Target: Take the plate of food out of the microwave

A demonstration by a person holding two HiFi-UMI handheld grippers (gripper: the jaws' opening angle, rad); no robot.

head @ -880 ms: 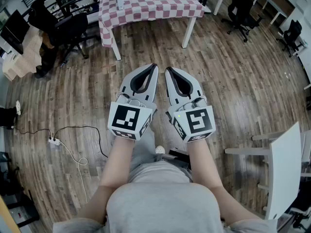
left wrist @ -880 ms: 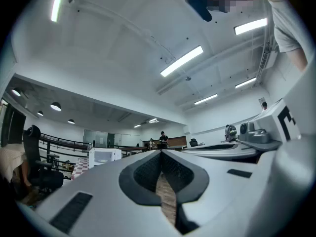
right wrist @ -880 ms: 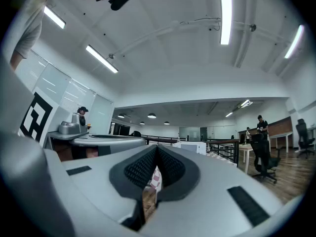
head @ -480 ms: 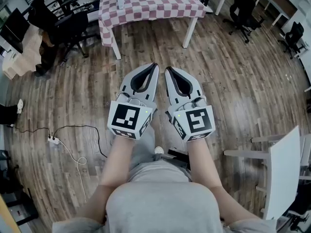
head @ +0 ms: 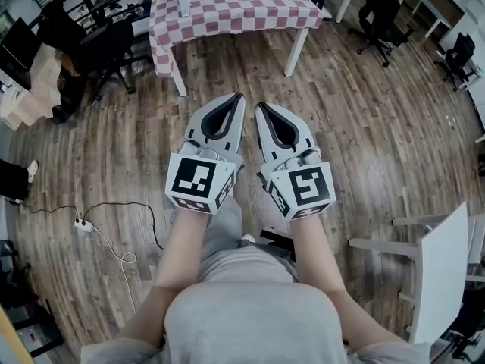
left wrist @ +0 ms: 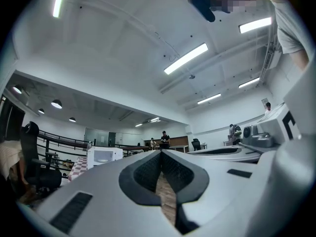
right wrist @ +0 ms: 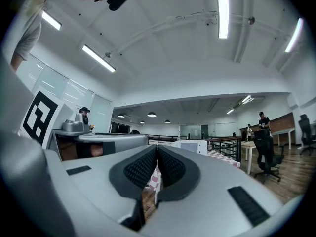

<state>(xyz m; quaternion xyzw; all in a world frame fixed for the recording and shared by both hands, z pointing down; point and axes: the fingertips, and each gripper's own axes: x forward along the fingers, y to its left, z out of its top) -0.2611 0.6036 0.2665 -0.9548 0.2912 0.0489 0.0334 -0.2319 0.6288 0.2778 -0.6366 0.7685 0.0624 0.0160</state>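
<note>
1. Seeing grey plastic left gripper (head: pixel 238 97) fully closed, pads together, nothing gripped; held roughly level above brown wood-plank floor (head: pixel 364 127).
2. Same for grey plastic right gripper (head: pixel 260 107): closed on nothing, just beside the left gripper, level.
3. Spotting boxy white microwave (left wrist: pixel 103 155) on table (head: pixel 242 10) under red-and-white checked cloth, at 12 o'clock from both grippers, well apart.
4. Can't make out the plate of food; judging it inside the microwave. Door state unclear.
5. Judging approach not yet begun: need to advance toward 12 o'clock. Microwave slightly toward 11 o'clock, so left gripper marginally nearer.
</note>
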